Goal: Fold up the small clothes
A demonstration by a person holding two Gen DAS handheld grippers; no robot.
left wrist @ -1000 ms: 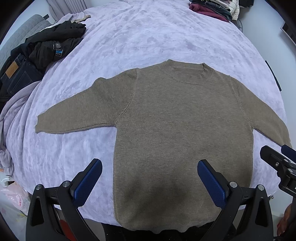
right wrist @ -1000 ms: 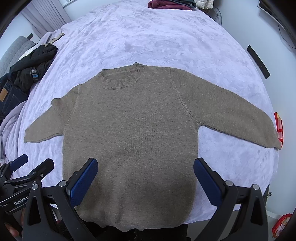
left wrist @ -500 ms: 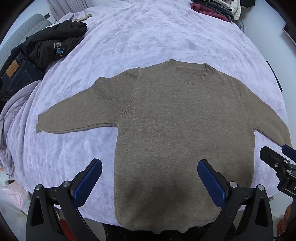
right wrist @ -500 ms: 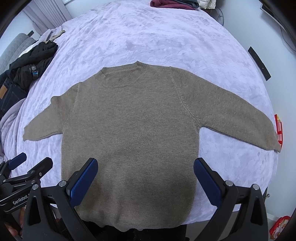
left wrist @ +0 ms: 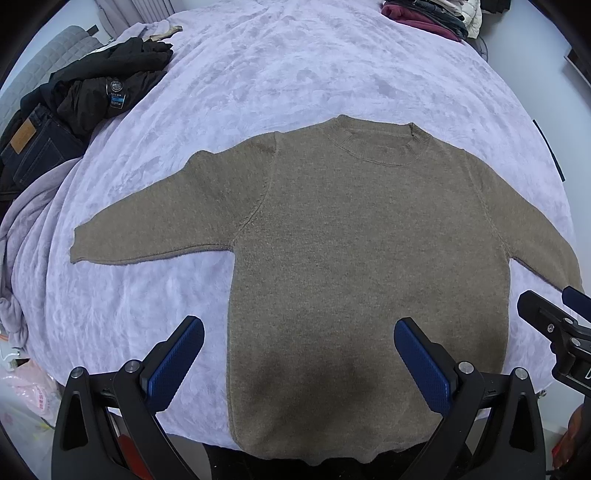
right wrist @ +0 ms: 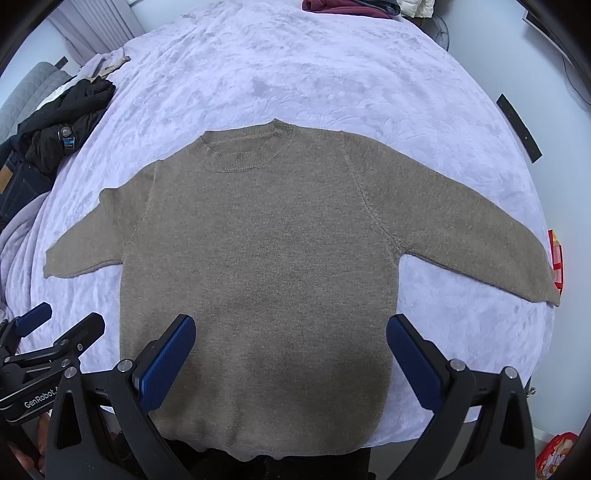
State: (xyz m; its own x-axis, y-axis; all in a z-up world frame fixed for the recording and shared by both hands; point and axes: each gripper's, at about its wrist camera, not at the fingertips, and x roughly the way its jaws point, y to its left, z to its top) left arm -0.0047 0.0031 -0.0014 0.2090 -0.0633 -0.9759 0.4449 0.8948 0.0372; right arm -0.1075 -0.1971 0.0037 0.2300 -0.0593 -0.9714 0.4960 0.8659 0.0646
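Note:
A brown knit sweater lies flat and face up on the lilac bed cover, collar away from me, both sleeves spread out, hem at the near edge. It also shows in the right wrist view. My left gripper is open and empty, held above the sweater's lower left part. My right gripper is open and empty above the sweater's lower middle. The right gripper also shows at the right edge of the left wrist view, and the left gripper at the lower left of the right wrist view.
A pile of black clothes and jeans lies at the bed's far left. More clothes are stacked at the far right corner. A lilac blanket hangs off the left side. A pink bag lies on the floor at lower left.
Both grippers have drifted slightly, so the sweater sits a touch differently in view. The sweater has not moved and both grippers stay open.

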